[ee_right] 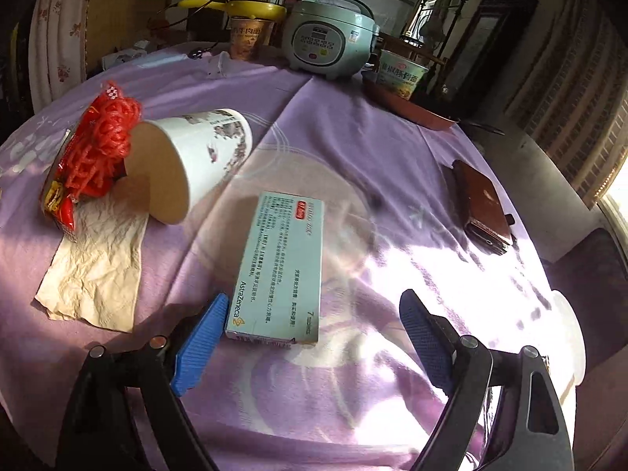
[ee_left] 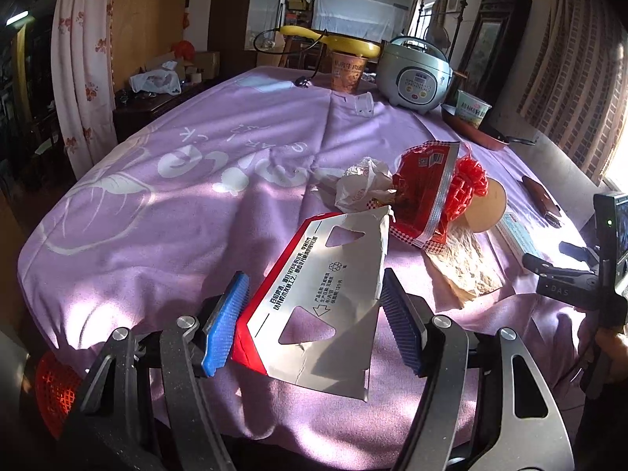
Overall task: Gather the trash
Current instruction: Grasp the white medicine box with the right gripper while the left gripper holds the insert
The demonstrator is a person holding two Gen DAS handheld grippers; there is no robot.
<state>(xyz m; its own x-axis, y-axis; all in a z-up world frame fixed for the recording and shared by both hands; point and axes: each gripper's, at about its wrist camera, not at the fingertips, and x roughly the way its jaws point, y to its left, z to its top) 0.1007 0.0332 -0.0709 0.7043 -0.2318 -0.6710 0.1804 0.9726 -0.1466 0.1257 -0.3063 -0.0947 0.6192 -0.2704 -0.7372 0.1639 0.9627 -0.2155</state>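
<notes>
In the left wrist view my left gripper (ee_left: 314, 278) is shut on a flattened carton (ee_left: 329, 298), grey inside with a red edge, held just above the purple cloth (ee_left: 176, 235). Beyond it lie a crumpled white bag (ee_left: 365, 188), a red snack wrapper (ee_left: 424, 192) and red netting (ee_left: 467, 188). In the right wrist view my right gripper (ee_right: 314, 296) is open over a pale green medicine box (ee_right: 280, 267) that lies flat on the cloth. Its left pad (ee_right: 200, 345) is by the box's near corner and its right pad (ee_right: 428, 341) stands well clear. A paper cup (ee_right: 196, 157) lies on its side beside a creased napkin (ee_right: 98, 267).
A rice cooker (ee_right: 329, 35), two noodle cups (ee_right: 249, 37) (ee_right: 400, 72) and a pan (ee_right: 412, 110) stand at the far edge. A brown case (ee_right: 482, 212) lies to the right. A red mesh basket (ee_left: 55, 388) shows at the lower left of the left wrist view.
</notes>
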